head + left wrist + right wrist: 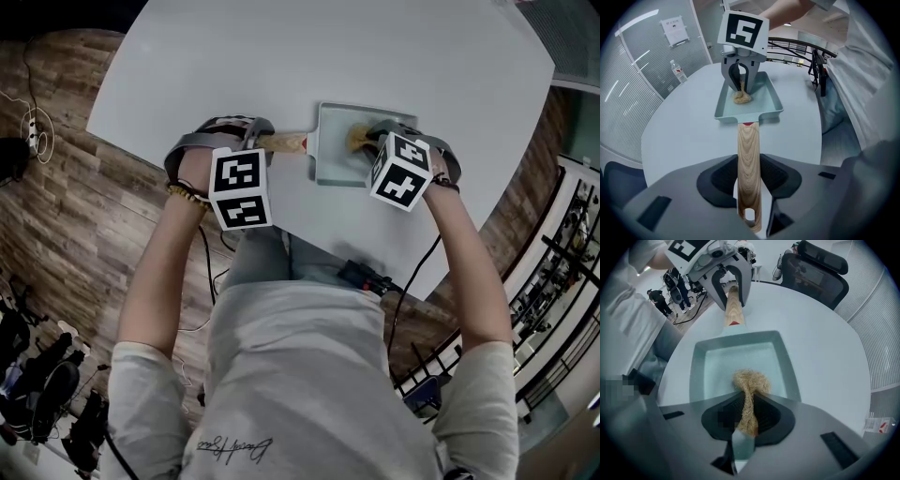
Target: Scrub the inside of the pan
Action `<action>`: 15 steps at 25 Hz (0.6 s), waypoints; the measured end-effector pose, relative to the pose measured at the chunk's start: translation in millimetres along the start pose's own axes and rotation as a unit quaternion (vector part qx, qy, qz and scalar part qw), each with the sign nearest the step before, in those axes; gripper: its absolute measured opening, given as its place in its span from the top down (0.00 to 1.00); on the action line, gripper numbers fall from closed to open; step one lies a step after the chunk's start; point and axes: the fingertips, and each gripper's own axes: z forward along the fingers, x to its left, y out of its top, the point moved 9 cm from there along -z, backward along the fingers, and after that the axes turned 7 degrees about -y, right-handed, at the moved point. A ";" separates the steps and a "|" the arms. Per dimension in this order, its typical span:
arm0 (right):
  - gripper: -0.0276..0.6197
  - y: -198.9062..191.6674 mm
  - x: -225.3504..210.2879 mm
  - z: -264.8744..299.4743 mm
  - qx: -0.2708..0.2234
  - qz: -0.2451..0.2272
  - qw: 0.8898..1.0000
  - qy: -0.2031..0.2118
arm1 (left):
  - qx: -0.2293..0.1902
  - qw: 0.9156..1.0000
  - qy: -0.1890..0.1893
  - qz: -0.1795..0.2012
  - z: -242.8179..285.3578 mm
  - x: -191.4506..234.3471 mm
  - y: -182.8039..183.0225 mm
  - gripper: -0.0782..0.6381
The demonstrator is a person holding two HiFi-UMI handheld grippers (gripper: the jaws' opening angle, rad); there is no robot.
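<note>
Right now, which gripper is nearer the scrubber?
Right. The right gripper is shut on the scrubber, holding it inside the pan. The left gripper is shut on the wooden handle, outside the pan, apart from the scrubber.

Pan handle (749,154): in the left gripper view its holed tip dips behind the body of the left tool (749,185), whose jaws clamp it; in the head view that tool covers its outer end.
Pan (771,101): the right tool (741,89) stands before its far wall in the left gripper view; from the head, that tool hides its right side.
Scrubber (749,385): pinched in the right tool's jaws; from the head only a tan tuft shows.
Desk (281,56): far edge cut by the head view's top; near edge behind the person's torso (300,375).
Bottle (678,71): by the desk's far left edge, label too small to read.
Wall sheet (675,29): print illegible.
People (656,298) beyond the desk: too small and dim to make out.
</note>
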 end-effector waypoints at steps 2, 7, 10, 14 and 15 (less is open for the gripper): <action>0.85 -2.6 9.2 -1.2 0.000 0.000 1.000 0.013 | 0.000 1.000 0.001 -0.001 0.6 0.2 0.3 0.68; 0.85 -6.3 31.6 -4.4 0.005 -0.003 0.998 0.061 | 0.003 1.000 0.003 -0.001 1.0 0.7 -0.4 0.68; 0.85 -8.0 39.9 -4.9 0.010 -0.013 0.997 0.076 | 0.006 1.000 0.006 -0.001 1.4 1.1 -0.2 0.68; 0.85 -9.3 46.6 -4.9 0.013 -0.017 0.995 0.093 | 0.009 1.000 0.007 0.001 2.4 0.6 0.5 0.68; 0.85 -9.1 46.8 -5.0 0.013 -0.015 0.995 0.094 | 0.009 1.000 0.007 0.002 2.2 0.5 0.4 0.68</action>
